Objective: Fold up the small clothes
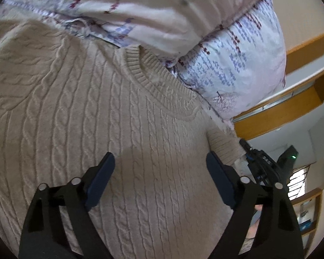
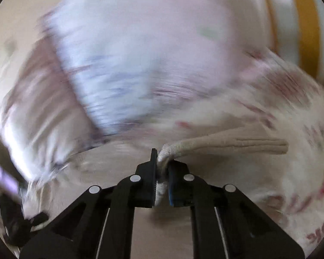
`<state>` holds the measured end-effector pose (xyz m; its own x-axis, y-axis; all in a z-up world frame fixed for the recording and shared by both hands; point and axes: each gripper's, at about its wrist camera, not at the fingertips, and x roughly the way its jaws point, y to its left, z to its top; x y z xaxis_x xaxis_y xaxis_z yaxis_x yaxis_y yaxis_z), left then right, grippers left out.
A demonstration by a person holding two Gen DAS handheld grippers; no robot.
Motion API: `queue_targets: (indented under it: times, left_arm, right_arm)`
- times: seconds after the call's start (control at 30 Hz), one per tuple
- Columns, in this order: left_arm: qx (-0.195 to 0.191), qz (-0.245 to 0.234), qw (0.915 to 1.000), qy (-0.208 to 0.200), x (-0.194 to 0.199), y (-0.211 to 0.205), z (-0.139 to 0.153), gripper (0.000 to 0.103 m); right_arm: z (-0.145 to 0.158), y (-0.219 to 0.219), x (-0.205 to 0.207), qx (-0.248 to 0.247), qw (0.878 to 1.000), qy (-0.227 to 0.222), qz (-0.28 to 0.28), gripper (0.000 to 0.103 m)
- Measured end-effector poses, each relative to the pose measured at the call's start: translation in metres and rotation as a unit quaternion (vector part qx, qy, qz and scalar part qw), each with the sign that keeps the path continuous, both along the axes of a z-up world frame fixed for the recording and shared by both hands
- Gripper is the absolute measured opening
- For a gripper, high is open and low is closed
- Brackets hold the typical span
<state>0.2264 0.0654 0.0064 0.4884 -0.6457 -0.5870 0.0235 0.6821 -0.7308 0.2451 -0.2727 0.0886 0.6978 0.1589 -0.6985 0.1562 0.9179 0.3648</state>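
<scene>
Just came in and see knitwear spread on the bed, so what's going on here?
A person with a handheld gripper in each hand is folding a beige cable-knit sweater lying on a bed beside a floral duvet. The right gripper is shut on a piece of beige knit fabric. The left gripper hangs open over the sweater's front, gripping nothing.

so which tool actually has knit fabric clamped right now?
The right tool: it is shut on a beige ribbed sweater edge bunched between its fingers. The left tool stands open over the cable-knit sweater front, gripping nothing.
</scene>
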Motion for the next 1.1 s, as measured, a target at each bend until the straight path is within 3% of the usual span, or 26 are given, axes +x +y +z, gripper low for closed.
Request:
queue_targets:
  times: [0.07, 0.17, 0.23, 0.3, 0.37, 0.4, 0.5, 0.6, 0.7, 0.8, 0.9, 0.97, 1.1]
  left_arm:
    - [-0.016, 0.009, 0.9998, 0.009, 0.000, 0.007, -0.002, 0.083]
    - [-0.049, 0.026, 0.9983, 0.019, -0.001, 0.019, -0.007, 0.082]
    - [-0.060, 0.031, 0.9975, 0.023, -0.002, 0.023, -0.009, 0.082]
    - [-0.061, 0.032, 0.9973, 0.024, -0.002, 0.024, -0.009, 0.082]
    - [-0.056, 0.029, 0.9977, 0.025, -0.001, 0.021, -0.008, 0.082]
    - [-0.054, 0.028, 0.9978, 0.025, -0.001, 0.020, -0.008, 0.082]
    - [-0.053, 0.026, 0.9979, 0.027, 0.001, 0.016, -0.009, 0.077]
    - [-0.053, 0.018, 0.9978, 0.034, 0.006, 0.013, -0.013, 0.064]
    - [-0.049, 0.012, 0.9978, 0.043, 0.011, 0.010, -0.018, 0.046]
    - [-0.040, 0.006, 0.9979, 0.050, 0.019, 0.006, -0.022, 0.028]
    - [-0.020, -0.005, 0.9986, 0.049, 0.027, -0.002, -0.023, 0.005]
    - [0.011, -0.015, 0.9991, 0.038, 0.035, -0.010, -0.019, 0.002]
    - [0.048, -0.022, 0.9983, -0.023, 0.048, -0.015, 0.012, 0.002]
  right_arm:
    - [0.010, 0.054, 0.002, -0.013, 0.994, -0.013, 0.111, 0.009]
    - [-0.006, 0.124, -0.003, -0.031, 0.968, 0.029, 0.246, 0.018]
    - [-0.023, 0.151, -0.010, -0.027, 0.952, 0.064, 0.297, 0.041]
    - [-0.030, 0.157, -0.016, -0.024, 0.947, 0.076, 0.310, 0.049]
    - [-0.032, 0.156, -0.025, -0.026, 0.945, 0.081, 0.316, 0.051]
    - [-0.032, 0.152, -0.027, -0.021, 0.948, 0.086, 0.307, 0.054]
    - [-0.033, 0.101, -0.034, 0.059, 0.962, 0.115, 0.240, 0.056]
    - [-0.045, 0.042, -0.039, 0.155, 0.967, 0.143, 0.145, 0.056]
    - [-0.057, -0.021, -0.051, 0.217, 0.964, 0.148, 0.026, 0.056]
    - [-0.065, -0.064, -0.064, 0.248, 0.958, 0.127, -0.065, 0.050]
    - [-0.067, -0.085, -0.066, 0.242, 0.957, 0.101, -0.123, 0.041]
    - [-0.064, -0.093, -0.061, 0.211, 0.963, 0.089, -0.141, 0.013]
    - [-0.044, -0.090, -0.067, 0.206, 0.968, 0.020, -0.146, 0.008]
